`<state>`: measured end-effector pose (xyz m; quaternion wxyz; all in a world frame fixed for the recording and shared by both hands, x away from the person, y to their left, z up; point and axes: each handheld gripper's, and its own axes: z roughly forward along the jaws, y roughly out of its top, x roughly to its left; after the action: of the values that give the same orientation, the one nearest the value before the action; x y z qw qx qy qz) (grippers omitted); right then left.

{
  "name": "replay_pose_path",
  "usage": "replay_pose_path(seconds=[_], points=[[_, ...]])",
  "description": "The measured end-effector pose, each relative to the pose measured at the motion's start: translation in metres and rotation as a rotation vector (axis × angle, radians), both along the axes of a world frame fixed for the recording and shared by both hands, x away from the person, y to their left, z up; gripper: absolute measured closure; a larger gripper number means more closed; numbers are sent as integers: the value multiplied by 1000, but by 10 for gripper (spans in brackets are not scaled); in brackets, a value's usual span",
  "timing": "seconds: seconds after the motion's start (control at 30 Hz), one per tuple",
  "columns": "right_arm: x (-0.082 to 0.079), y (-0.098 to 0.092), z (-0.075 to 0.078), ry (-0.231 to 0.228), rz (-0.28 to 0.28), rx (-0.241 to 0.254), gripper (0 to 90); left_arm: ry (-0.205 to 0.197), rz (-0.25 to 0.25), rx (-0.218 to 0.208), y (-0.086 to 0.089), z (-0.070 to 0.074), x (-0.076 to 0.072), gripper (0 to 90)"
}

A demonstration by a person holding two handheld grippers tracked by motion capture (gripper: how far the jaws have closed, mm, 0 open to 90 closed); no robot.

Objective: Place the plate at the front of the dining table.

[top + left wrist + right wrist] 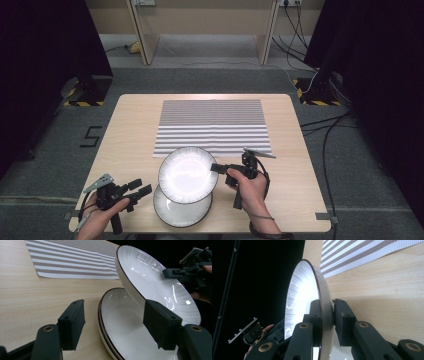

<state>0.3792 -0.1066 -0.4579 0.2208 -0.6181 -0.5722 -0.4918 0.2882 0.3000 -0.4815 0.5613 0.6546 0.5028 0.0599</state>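
The jaws of the right gripper (216,168) pinch the right rim of the upper plate (187,174), seen from the high view, while the left gripper (142,188) has its jaws spread and holds nothing, just left of the plates. Two white plates with dark rims are there: the upper one lifted and tilted over the lower plate (182,212), which lies on the wooden table (135,130) near its front edge. One striped placemat (212,126) lies beyond them.

In the left gripper view, the spread jaws frame the lower plate (122,330); the upper plate (155,282) slants above it.

In the right gripper view, both jaws clamp the upper plate's (307,295) rim, one on each face.
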Motion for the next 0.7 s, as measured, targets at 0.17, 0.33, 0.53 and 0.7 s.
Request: replay_pose_path(seconds=[0.17, 0.33, 0.53, 0.7], points=[[1, -1, -1, 1, -5, 2, 771, 3, 1, -1, 0, 0, 0, 332], [4, -2, -1, 2, -13, -1, 771, 1, -2, -1, 0, 0, 0, 332], [6, -3, 2, 1, -16, -1, 770, 0, -3, 1, 0, 0, 0, 332], [10, -4, 6, -6, -24, 1, 771, -3, -3, -1, 0, 0, 0, 332]])
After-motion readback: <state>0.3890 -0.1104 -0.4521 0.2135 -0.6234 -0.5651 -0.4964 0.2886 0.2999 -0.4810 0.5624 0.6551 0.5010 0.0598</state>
